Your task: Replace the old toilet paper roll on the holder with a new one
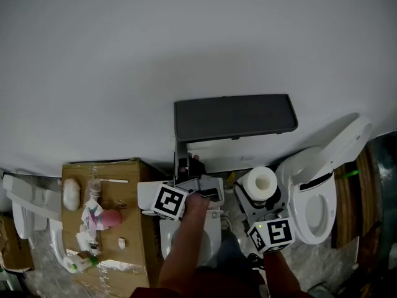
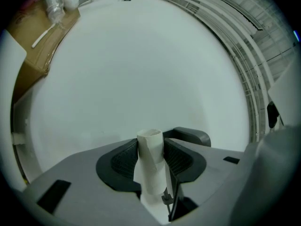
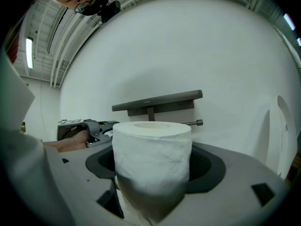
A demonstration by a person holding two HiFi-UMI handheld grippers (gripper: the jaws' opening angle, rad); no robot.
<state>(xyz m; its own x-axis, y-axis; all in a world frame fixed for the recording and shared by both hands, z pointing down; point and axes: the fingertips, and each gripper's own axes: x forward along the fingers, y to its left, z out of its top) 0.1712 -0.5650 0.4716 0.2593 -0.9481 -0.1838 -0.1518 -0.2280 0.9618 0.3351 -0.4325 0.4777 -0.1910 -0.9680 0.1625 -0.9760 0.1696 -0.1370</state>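
- The left tongs (image 2: 151,158) are clamped on the old roll (image 2: 150,147). It is a pale, empty cardboard tube standing upright between the dark pads, with plain white wall behind it.
- The right tongs (image 3: 153,168) are spread wide around the new roll (image 3: 153,149). It is full and white, standing on end with its core hole facing up.
- The holder (image 1: 234,117) is a dark grey shelf fixed to the wall above both tools. In the right gripper view its thin rod (image 3: 194,123) juts out to the right beneath the shelf, just behind the new roll's top edge.
- The left tongs and the person's hand (image 1: 197,202) crowd in under the holder's left end, near its support post.
- A white toilet (image 1: 313,213) sits to the right of the new roll, with its lid (image 1: 344,146) raised towards the wall.
- On the left stands a cardboard box (image 1: 127,182) topped with clutter, including a pink object (image 1: 110,217) and some small white items.
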